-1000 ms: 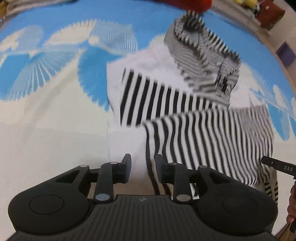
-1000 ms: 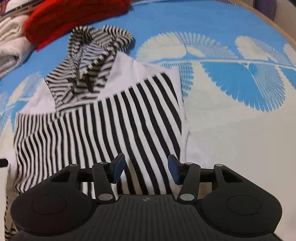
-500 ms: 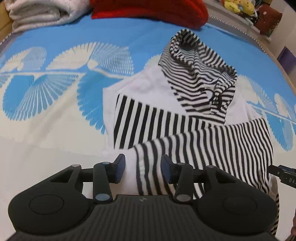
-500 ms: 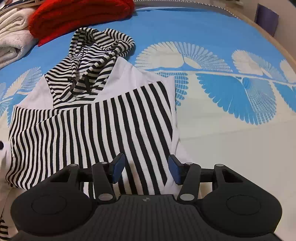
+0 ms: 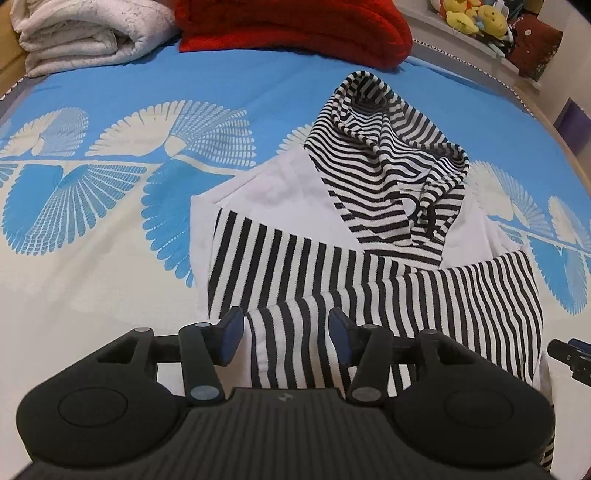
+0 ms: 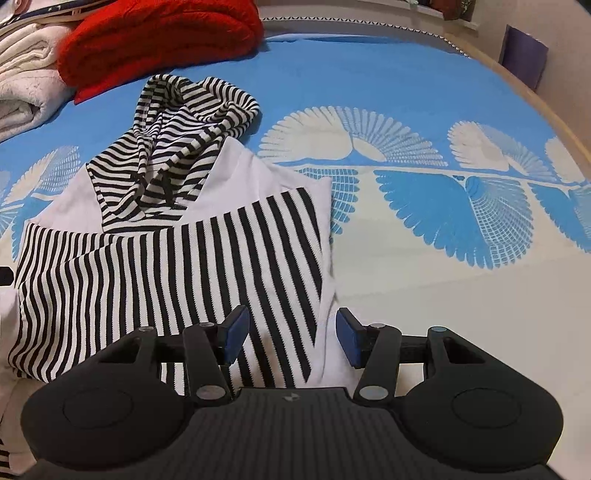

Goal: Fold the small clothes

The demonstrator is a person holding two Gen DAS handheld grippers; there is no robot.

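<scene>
A small black-and-white striped hooded top [image 5: 369,266] [image 6: 166,258] lies flat on a blue and white bedspread [image 5: 92,221], its hood [image 5: 384,155] [image 6: 184,122] toward the far side and both striped sleeves folded across the white body. My left gripper [image 5: 286,334] hovers above the near end of a folded sleeve; its jaws are opening and the pads press on nothing. My right gripper [image 6: 291,336] stands open above the top's near right edge, clear of the cloth. A tip of the right gripper [image 5: 570,356] shows at the left wrist view's right edge.
A folded red knit [image 5: 295,26] [image 6: 159,40] and a rolled white blanket [image 5: 85,33] [image 6: 22,85] lie at the bed's far side. Soft toys [image 5: 476,18] sit on a ledge beyond. The bed's wooden edge [image 6: 554,122] curves along the right.
My left gripper's jaws have spread wider and it has lifted back from the sleeve, which stays lying folded. My right gripper has risen a little; more of the bed shows in both views.
</scene>
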